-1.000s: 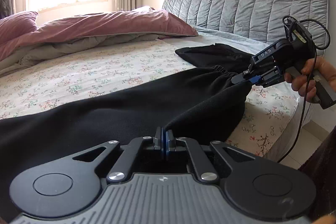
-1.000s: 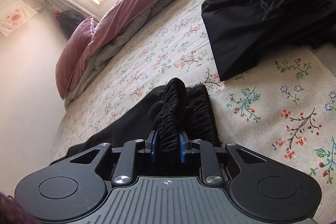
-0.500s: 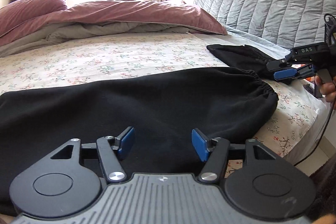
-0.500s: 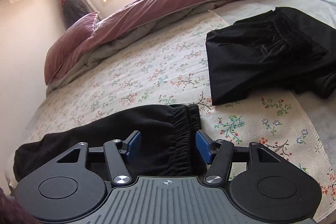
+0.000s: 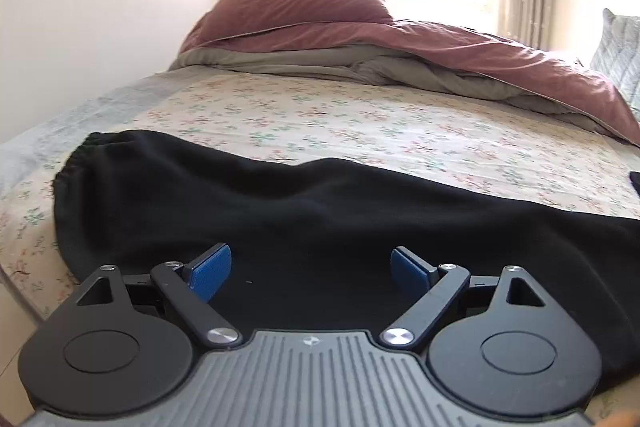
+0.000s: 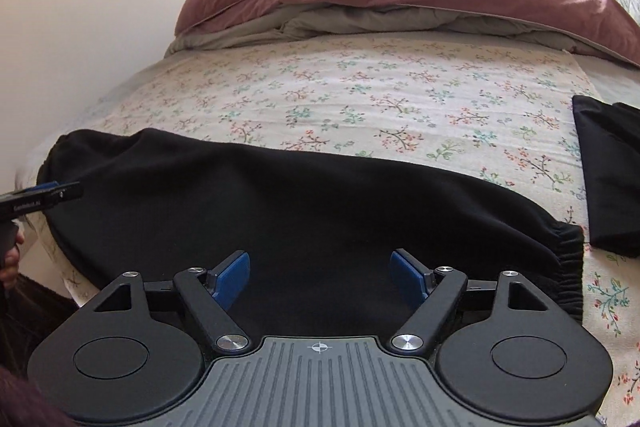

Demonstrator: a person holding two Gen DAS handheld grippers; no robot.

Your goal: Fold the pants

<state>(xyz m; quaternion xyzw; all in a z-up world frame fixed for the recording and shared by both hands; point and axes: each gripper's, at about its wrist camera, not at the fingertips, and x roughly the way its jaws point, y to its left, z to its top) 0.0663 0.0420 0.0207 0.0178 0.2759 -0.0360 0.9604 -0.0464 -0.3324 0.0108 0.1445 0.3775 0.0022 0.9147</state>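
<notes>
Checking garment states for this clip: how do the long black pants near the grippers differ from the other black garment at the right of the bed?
The pants lie spread out in one long strip across the sheet; the other garment is a compact folded stack. The pants show an elastic band at one end; the stack shows only flat folded edges here. The pants lie under both open grippers; the stack sits apart. Both are black and rest on the sheet.

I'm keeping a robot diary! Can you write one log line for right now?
left tool: open, empty | right tool: open, empty | pants: flat on bed, unfolded | step: regrasp, fold
</notes>
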